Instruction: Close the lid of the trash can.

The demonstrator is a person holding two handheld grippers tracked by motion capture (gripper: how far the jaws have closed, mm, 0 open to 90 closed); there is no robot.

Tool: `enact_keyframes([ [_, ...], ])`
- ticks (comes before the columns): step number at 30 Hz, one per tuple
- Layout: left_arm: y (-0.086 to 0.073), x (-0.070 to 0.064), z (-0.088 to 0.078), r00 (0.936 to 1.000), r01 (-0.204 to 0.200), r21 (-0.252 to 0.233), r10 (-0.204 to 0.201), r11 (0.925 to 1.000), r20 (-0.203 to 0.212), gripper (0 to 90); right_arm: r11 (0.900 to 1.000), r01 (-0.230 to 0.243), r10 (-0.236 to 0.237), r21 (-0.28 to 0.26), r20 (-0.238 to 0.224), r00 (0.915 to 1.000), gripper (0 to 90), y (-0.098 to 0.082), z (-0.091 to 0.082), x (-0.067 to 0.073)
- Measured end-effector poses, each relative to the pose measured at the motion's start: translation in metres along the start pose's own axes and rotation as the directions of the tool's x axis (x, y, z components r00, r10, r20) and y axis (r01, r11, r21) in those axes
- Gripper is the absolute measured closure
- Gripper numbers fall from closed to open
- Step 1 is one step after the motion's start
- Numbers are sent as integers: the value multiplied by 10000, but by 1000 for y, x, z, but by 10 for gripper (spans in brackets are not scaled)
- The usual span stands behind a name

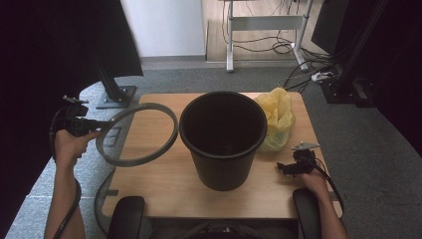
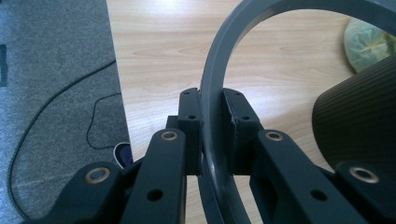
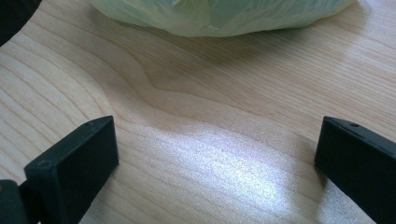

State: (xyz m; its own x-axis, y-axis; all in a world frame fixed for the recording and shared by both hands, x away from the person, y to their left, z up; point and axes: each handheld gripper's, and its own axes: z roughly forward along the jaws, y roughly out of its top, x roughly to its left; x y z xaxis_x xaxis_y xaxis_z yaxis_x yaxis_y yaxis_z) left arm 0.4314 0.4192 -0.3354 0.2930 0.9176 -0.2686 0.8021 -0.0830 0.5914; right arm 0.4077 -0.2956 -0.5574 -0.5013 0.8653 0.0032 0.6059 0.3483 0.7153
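Your left gripper is clamped on the flat grey plastic ring, holding it tilted over the left edge of the light wooden surface, just beside the ribbed black plastic bin. The bin's inside is too dark to read. Behind it, the crumpled yellow plastic bag is partly hidden. Your right gripper rests with jaws wide apart.

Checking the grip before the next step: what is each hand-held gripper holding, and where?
Left hand-held gripper clamps the grey ring by its rim; right hand-held gripper holds nothing.
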Motion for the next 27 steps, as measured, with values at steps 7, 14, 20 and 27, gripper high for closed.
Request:
enact_keyframes([
  [7, 12, -8, -21, 10000, -50, -199, 50, 9998, -9, 791, 10000, -10, 10, -2, 7, 10000, 0, 0, 0, 0],
  [14, 23, -18, -35, 9997, -229, -288, 229, 9993, 11, 790, 10000, -19, 19, -18, 18, 10000, 0, 0, 0, 0],
  [20, 32, -26, -48, 9994, -328, -498, 331, 9982, 57, 789, 10000, -25, 25, -16, 21, 10000, 0, 0, 0, 0],
  [27, 41, -38, -53, 9983, -547, -642, 559, 9964, 175, 790, 10000, -26, 26, -16, 21, 10000, 0, 0, 0, 0],
])
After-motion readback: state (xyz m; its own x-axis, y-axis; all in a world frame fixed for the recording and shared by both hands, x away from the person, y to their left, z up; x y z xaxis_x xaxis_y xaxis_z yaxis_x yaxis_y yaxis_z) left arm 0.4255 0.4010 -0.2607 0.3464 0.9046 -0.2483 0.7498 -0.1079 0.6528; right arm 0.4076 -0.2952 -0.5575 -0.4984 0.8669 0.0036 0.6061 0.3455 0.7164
